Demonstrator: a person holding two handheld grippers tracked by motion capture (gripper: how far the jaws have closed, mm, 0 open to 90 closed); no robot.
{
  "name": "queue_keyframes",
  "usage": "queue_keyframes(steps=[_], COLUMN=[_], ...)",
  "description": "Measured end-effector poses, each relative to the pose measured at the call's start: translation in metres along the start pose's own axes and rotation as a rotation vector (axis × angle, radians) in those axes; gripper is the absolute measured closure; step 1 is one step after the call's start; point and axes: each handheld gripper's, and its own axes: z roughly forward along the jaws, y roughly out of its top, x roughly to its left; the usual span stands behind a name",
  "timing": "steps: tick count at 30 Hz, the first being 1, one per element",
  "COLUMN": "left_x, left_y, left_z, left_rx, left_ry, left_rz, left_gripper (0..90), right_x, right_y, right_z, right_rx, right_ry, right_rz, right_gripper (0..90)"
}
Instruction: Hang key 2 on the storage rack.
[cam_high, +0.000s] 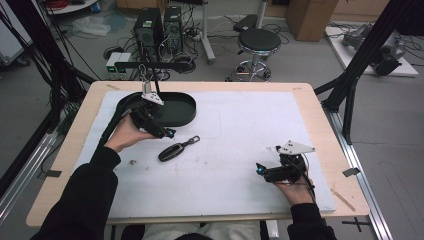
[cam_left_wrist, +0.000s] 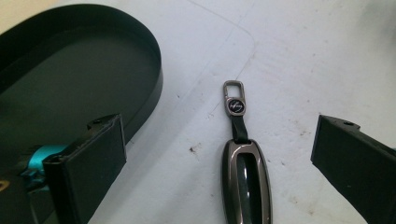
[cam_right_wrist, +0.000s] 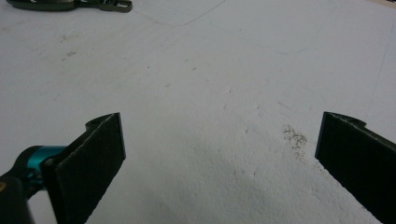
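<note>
A dark grey car key fob (cam_high: 173, 150) with a short strap and metal clip lies on the white mat, just right of the left hand. Seen from the left gripper view, the fob (cam_left_wrist: 246, 179) lies between the wide-apart jaws, clip end pointing away. My left gripper (cam_high: 167, 133) is open, hovering just above and left of the fob, in front of the black oval tray (cam_high: 186, 102). Near the table's front right, my right gripper (cam_high: 259, 169) is open over bare mat. The fob (cam_right_wrist: 65, 4) sits far off at the top left of the right gripper view.
The black oval tray (cam_left_wrist: 154, 70) has a low wall and sits at the mat's back left, close beside the left jaw. The white mat (cam_high: 240, 125) covers most of the wooden table (cam_high: 310, 100). A stool and computer cases stand on the floor beyond.
</note>
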Motion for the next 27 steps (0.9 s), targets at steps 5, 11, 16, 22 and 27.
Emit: queue_keyframes(steps=[5,11,16,22,27], left_x=[-0.005,-0.009,-0.011,-0.012,-0.015], left_y=[0.0,-0.001,-0.001,-0.002,-0.002], left_z=[0.01,0.024,0.033,0.045,0.057], left_rx=[0.034,0.062,0.085,0.122,0.145], left_ry=[-0.006,-0.016,-0.015,-0.021,-0.041], left_rz=[0.019,0.02,0.017,0.028,0.025], left_gripper=[3.7,3.7,3.7,3.7,3.7], right_x=[0.0,0.0,0.0,-0.001,-0.001], right_y=[0.0,-0.001,0.0,-0.001,-0.001], right_z=[0.0,0.001,0.001,0.0,0.001], right_rx=[0.003,0.008,0.007,0.009,0.015], right_ry=[0.002,0.003,0.007,0.005,0.003], right_rz=[-0.005,-0.006,-0.006,-0.004,-0.008], right_gripper=[0.8,0.8,0.8,0.8,0.8])
